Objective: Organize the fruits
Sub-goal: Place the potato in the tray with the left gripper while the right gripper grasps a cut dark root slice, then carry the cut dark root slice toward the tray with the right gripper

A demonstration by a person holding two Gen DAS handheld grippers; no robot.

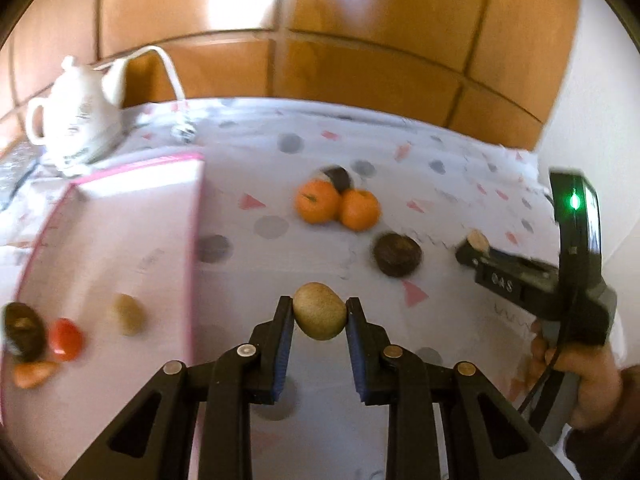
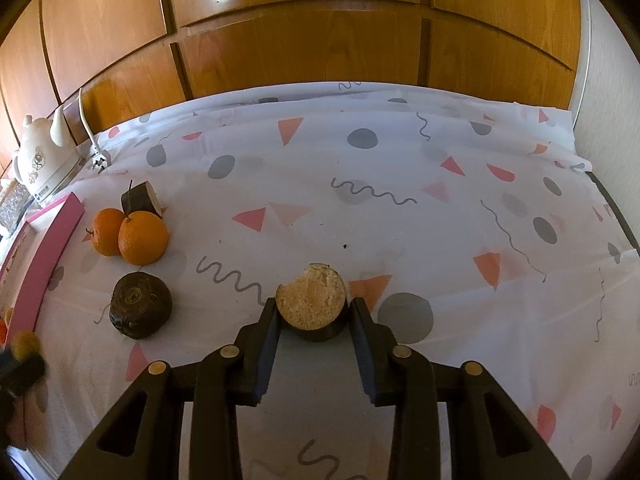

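My left gripper (image 1: 319,307) is shut on a brown kiwi (image 1: 319,312) and holds it above the patterned tablecloth, right of a pink-edged white tray (image 1: 120,232). The tray holds a kiwi (image 1: 128,314), a red fruit (image 1: 66,338) and a dark piece (image 1: 22,330). My right gripper (image 2: 313,307) is shut on a dark cut fruit piece (image 2: 312,300) with a pale crumbly face. Two oranges (image 2: 132,236), a dark cut piece (image 2: 142,198) and a dark round fruit (image 2: 141,306) lie on the cloth at left. The right gripper also shows in the left wrist view (image 1: 476,242).
A white teapot (image 1: 76,116) and a white cable with plug (image 2: 94,148) sit at the back left. Wooden cabinet panels (image 2: 320,40) stand behind the table. A white wall (image 2: 608,80) is at the right.
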